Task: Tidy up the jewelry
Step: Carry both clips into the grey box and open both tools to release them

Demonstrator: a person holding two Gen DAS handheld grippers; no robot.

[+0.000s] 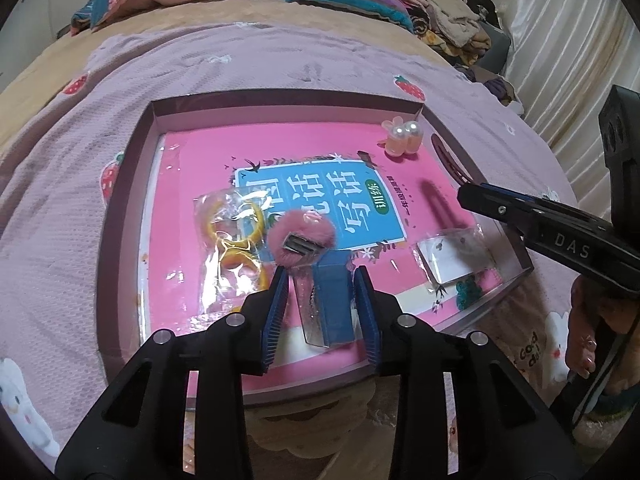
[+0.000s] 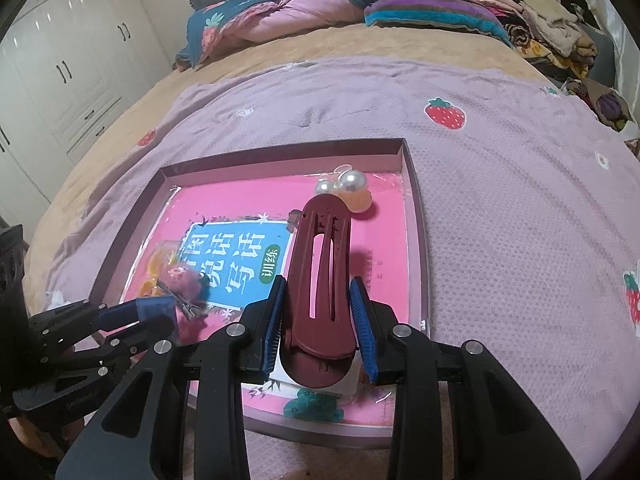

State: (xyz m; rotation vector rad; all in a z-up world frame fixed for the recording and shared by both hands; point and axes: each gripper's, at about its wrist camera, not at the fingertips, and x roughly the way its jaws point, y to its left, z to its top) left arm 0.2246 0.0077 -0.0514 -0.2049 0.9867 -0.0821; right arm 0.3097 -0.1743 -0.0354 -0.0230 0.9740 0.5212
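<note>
- Jewelry and hair pieces lie in a shallow open box on a lilac strawberry-print bedspread; a pink booklet with a blue title panel covers the box floor.
- Far right corner of the box: a pearl clip with two white beads on a peach flower.
- Left side of the box: a clear packet of yellow rings.
- Near right part: another clear packet holding a white card.
- Left gripper points steeply down over the middle of the box. A blue carded item in clear wrap sits between its pads, and a pink fluffy clip with a metal clasp lies at its tips. The pads stand slightly apart; whether they still press on the wrap I cannot tell.
- Right gripper also tilts down over the right half of the box, clamped on a long maroon hair clip that sticks out forward past the tips.
- A person's hand shows at the right gripper's handle in the left wrist view.
</note>
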